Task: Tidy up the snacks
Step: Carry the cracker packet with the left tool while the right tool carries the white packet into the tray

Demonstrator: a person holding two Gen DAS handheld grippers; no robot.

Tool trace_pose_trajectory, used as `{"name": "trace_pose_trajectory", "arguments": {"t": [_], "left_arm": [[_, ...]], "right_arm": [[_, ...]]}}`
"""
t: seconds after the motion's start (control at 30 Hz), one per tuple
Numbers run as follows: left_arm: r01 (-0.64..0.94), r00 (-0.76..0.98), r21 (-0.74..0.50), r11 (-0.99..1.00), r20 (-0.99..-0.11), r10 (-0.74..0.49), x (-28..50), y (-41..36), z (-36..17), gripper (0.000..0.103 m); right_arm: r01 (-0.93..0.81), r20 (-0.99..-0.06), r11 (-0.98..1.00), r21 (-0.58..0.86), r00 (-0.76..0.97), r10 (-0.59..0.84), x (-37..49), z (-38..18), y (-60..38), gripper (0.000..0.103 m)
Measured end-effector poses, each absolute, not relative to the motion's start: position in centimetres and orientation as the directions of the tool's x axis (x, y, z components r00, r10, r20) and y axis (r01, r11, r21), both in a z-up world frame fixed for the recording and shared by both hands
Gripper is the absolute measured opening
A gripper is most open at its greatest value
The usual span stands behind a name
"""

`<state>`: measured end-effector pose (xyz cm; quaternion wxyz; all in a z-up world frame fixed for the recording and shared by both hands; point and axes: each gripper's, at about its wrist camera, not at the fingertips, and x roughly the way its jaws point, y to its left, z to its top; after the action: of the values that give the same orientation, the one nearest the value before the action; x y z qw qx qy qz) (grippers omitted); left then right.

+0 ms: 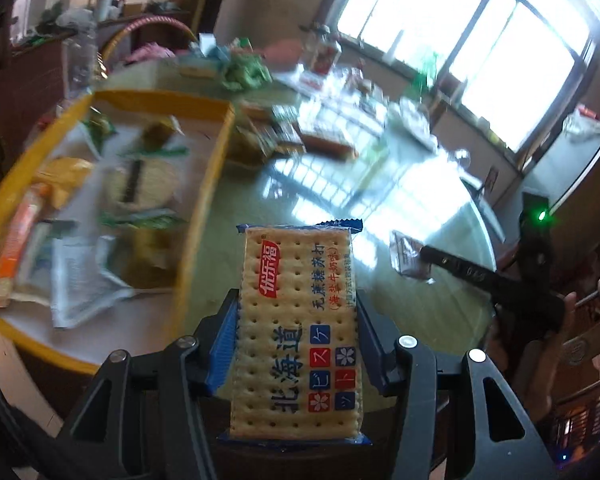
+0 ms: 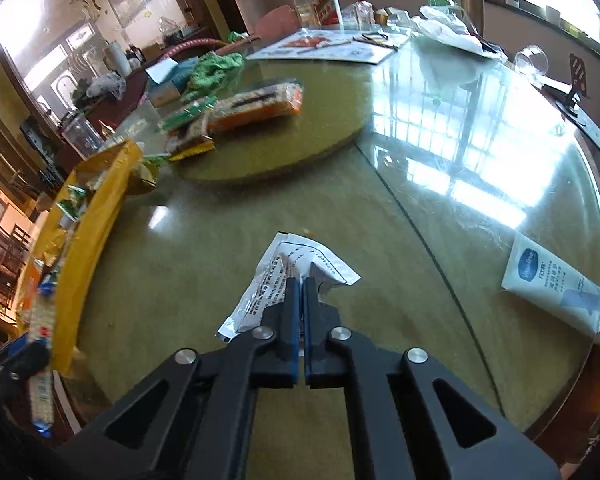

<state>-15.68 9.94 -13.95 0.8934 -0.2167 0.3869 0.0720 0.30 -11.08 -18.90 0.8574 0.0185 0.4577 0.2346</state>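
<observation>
Two tools are in my views, each holding one snack. Open room: the glass tabletop [image 2: 440, 184] is bare across its near and right portions, bounded by its curved rim at right. A round turntable [image 2: 300, 128] occupies the centre and carries loose snack packs [image 2: 236, 110]. The yellow-walled box [image 1: 204, 184] stands at the left, with its near wall just beside the left tool; several wrapped snacks lie inside it.

Left tool [image 1: 300, 304]: I read the jaws at a middling width, pressing both long sides of a cracker packet [image 1: 298, 332]. The packet stands lengthwise between the fingers, raised above the tabletop, just right of the box wall.

Right tool [image 2: 302, 284]: the jaws are closed down to a narrow slit, pinching the edge of a silver sachet [image 2: 292, 272]. The sachet lies crumpled at the fingertips, low over the tabletop or on it; I cannot tell which. In the left wrist view, the same sachet [image 1: 408, 256] shows at the tip of the right tool, well apart from the box.

Legible writing: the cracker packet shows Chinese characters on a red badge and larger blue characters below. A white tube [image 2: 560, 288] near the right rim reads "Vaseline". The sachet's print is too small to read.
</observation>
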Motion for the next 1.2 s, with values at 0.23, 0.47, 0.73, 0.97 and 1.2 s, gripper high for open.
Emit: {"name": "trace_pose_trajectory", "arguments": {"t": [0.23,0.47,0.73,0.97,1.2], "left_arm": [[-0.424,0.722,-0.355,0.834,-0.687,0.075,-19.3,15.7,-11.9,0.054],[-0.511,0.673,-0.318,0.799,-0.726,0.141,-19.3,20.2,-13.0,0.054],[-0.512,0.610,-0.277,0.813,-0.784,0.116,-16.7,23.5,-15.4,0.054],[-0.513,0.566,-0.221,0.830,-0.814,0.133,-15.7,23.9,-17.2,0.055],[-0.490,0.583,-0.239,0.838,-0.805,0.112,-16.0,24.1,-17.7,0.080]], "right_arm": [[-0.443,-0.733,0.853,0.277,0.476,0.485,-1.0,-16.6,-9.0,0.002],[-0.584,-0.681,0.747,0.319,0.407,0.609,-3.4,-13.4,-3.1,0.002],[-0.705,-0.696,0.648,0.289,0.310,0.648,-3.9,-12.4,7.2,0.002],[-0.720,-0.760,0.644,0.258,0.260,0.595,-1.6,-15.1,15.2,0.002],[-0.683,-0.752,0.646,0.341,0.214,0.624,-0.1,-16.7,16.3,0.017]]}}
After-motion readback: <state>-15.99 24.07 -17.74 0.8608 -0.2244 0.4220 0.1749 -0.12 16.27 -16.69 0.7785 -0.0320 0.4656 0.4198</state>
